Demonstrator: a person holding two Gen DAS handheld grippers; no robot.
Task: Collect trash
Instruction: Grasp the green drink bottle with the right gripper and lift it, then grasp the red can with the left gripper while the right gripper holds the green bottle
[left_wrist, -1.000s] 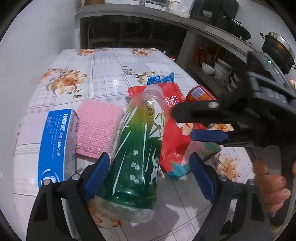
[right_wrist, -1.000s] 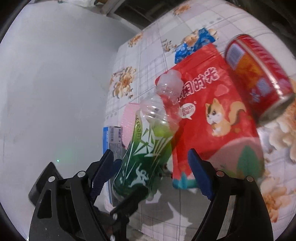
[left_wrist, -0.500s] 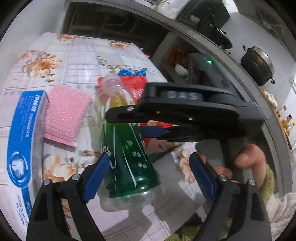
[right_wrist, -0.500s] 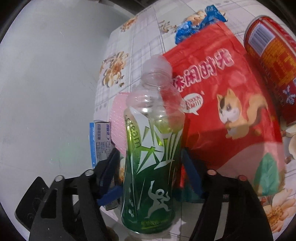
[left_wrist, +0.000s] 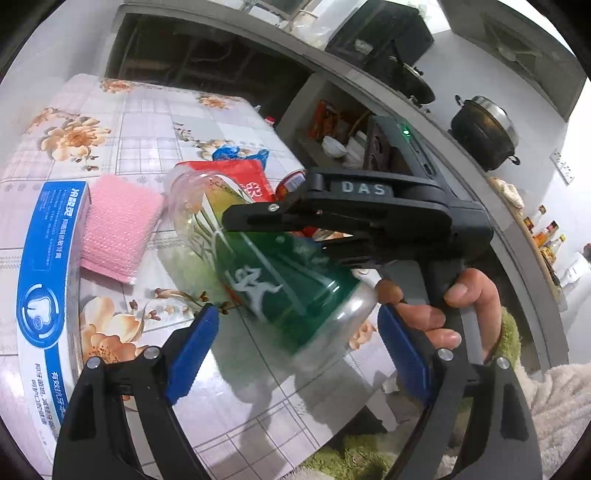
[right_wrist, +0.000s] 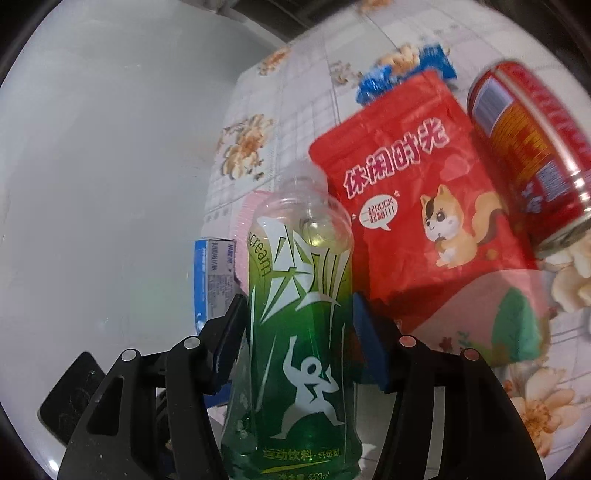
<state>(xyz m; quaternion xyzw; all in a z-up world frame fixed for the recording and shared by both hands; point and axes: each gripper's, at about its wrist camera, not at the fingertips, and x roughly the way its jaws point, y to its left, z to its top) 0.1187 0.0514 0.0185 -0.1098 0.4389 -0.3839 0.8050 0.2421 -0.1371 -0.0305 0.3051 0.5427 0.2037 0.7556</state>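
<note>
Trash is what this job is about, and the bottle (right_wrist: 295, 332) is the piece being picked up now. It fills the lower middle of the right wrist view. The right gripper (right_wrist: 299, 332) squeezes it, one blue pad on each side of the green label, so it cannot slip out. In the left wrist view the bottle (left_wrist: 266, 273) sits in the middle, tipped, with its open mouth toward the upper left and its bottom toward the lower right. It looks lifted off the table (left_wrist: 147, 122), but I cannot be sure.

The left gripper (left_wrist: 295, 354) is at the bottom of its view. Its pads are wide apart and hold nothing. It waits just below the bottle, maybe to help or to grab the next piece.

More trash lies on the table. A red bag (right_wrist: 424, 206) is in the upper right of the right wrist view, flat on the cloth. A red can (right_wrist: 528, 155) lies on its side at the far right, touching the bag's edge. A blue wrapper (right_wrist: 402, 74) peeks out above the bag. A pink pad (left_wrist: 118, 225) and a blue box (left_wrist: 48, 266) are on the left of the left wrist view, side by side. The box may not be trash.

No bin shows in either view.
</note>
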